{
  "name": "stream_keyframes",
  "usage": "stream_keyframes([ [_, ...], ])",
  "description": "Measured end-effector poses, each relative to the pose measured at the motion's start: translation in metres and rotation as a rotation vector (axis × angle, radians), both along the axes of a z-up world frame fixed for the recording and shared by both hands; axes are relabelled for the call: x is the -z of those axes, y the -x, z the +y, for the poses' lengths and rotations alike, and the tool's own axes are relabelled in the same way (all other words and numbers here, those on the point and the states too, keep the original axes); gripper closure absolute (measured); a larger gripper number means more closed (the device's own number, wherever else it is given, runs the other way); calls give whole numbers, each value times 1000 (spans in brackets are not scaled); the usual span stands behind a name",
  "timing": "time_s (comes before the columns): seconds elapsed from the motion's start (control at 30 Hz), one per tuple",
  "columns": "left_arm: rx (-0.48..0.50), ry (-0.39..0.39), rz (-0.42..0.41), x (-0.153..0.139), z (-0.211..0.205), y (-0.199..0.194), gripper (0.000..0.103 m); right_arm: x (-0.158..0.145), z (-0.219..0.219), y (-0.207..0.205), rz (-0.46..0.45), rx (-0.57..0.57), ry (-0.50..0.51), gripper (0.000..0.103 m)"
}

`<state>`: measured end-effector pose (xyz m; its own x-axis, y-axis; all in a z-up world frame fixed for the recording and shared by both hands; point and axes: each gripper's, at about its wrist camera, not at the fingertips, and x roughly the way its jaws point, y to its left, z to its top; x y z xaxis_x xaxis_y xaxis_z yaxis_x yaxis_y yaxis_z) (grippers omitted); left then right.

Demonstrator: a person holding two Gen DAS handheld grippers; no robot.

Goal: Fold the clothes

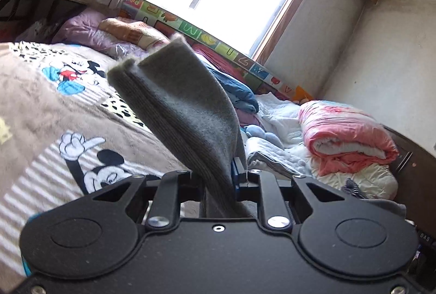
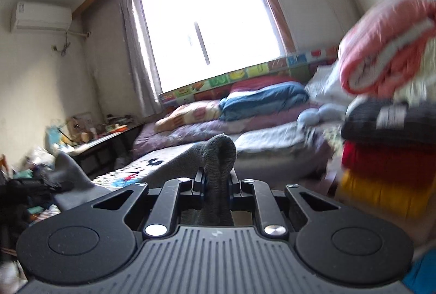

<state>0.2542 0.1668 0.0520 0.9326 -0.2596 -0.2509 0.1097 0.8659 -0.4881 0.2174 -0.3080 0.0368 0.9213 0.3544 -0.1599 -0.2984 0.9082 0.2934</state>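
Gripping a gray knit garment [image 1: 179, 103], your left claw [image 1: 218, 179] is clenched on the fabric, which passes between its fingers and rises forward as a thick doubled fold with a ribbed edge along its left side. The fold stands clear above the bed [image 1: 41, 108], which carries a cartoon-mouse blanket.

Your right claw [image 2: 216, 182] is likewise clenched on gray knit fabric [image 2: 219, 155], bunched into a rounded hump just beyond the fingertips. You cannot tell from either view whether both claws hold the same piece. More gray cloth [image 2: 70, 174] hangs at the lower left of the right wrist view.

Beyond the left claw, a rolled pink quilt [image 1: 346, 130] lies at the right end of the bed, with a blue garment [image 1: 239, 92] and white bedding between it and the fold. In the right wrist view, a blurred stack of folded dark, red and yellow items [image 2: 387, 157] stands at the right. A bright window [image 2: 209, 18] fills the far wall.
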Motion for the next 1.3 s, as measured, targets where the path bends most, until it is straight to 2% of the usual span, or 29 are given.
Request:
stream_keyframes([
  [0.13,0,3,61,24,1,2,86,18,3,-25,72,1,32,86],
  [0.33,-25,31,180,78,14,36,85,82,0,-8,269,-53,-81,86],
  [0.4,-39,30,196,91,16,45,78,100,1,-2,317,-49,-88,86],
  [0.47,-62,15,211,95,17,47,62,115,0,0,353,-43,-110,86],
  [0.5,-83,9,213,96,19,48,59,120,0,-1,362,-38,-120,86],
  [0.6,-132,28,212,99,33,47,54,115,-3,-4,364,-31,-127,86],
  [0.87,-185,142,215,121,61,48,54,121,-10,-3,383,-26,-127,86],
  [0.93,-181,159,210,127,62,49,57,129,-13,1,400,-22,-134,86],
  [0.97,-175,161,208,130,62,49,72,134,-15,2,409,-20,-136,86],
  [1.0,-169,162,206,133,62,50,76,138,-16,4,419,-18,-138,86],
  [1.07,-145,141,201,132,59,44,93,146,-20,8,428,-14,-155,86],
  [1.17,-107,96,138,117,54,39,95,146,-22,14,389,6,-172,86],
  [1.27,-106,95,105,111,55,34,95,145,-23,20,345,28,-188,86],
  [1.3,-111,90,126,117,57,31,95,147,-23,20,344,37,-187,86],
])
